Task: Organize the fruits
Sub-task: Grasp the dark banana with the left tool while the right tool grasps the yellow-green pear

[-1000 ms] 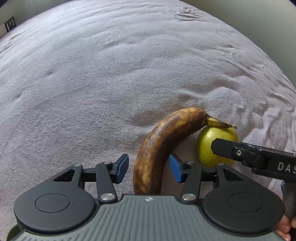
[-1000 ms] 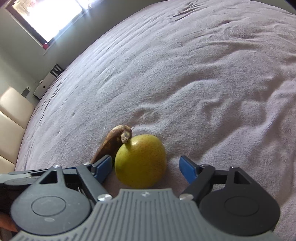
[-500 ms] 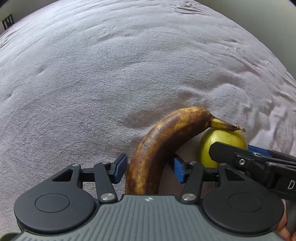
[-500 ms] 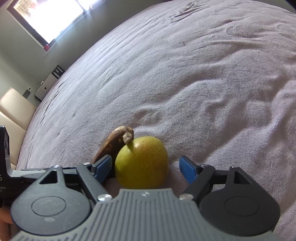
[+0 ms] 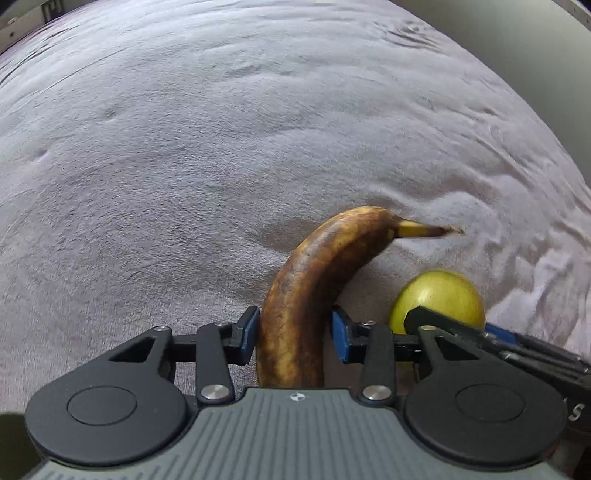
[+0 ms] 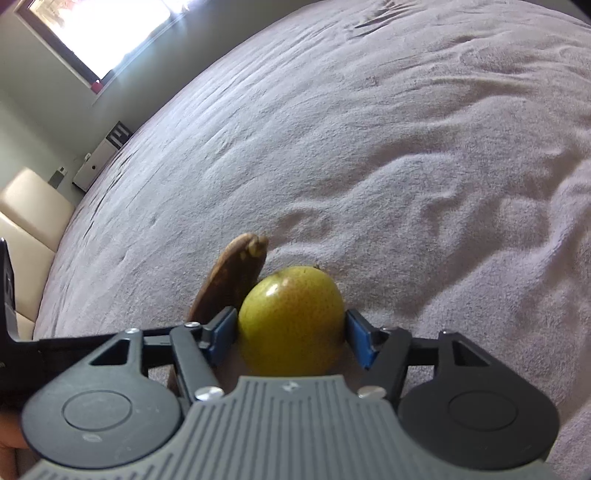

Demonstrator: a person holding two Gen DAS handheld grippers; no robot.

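A brown, overripe banana [image 5: 314, 280] lies on the grey blanket [image 5: 184, 166], its stem pointing right. My left gripper [image 5: 293, 328] has its jaws closing, and both blue pads touch the banana's sides near its lower end. A yellow-green pear [image 6: 291, 306] sits just right of the banana. My right gripper [image 6: 291, 332] is closing too, with a blue pad against each side of the pear. In the right wrist view the banana [image 6: 232, 277] stands behind and left of the pear. In the left wrist view the pear [image 5: 439, 299] shows behind the right gripper's black finger [image 5: 436, 321].
The wrinkled grey blanket [image 6: 406, 166] spreads wide ahead of both grippers. Far off in the right wrist view are a bright window [image 6: 103, 29], a cream cushioned seat [image 6: 29, 214] and a small white cabinet [image 6: 99, 162].
Both pairs of jaws have closed in until the pads meet the fruit. The banana's stem, which rested on the pear, now stands apart from it.
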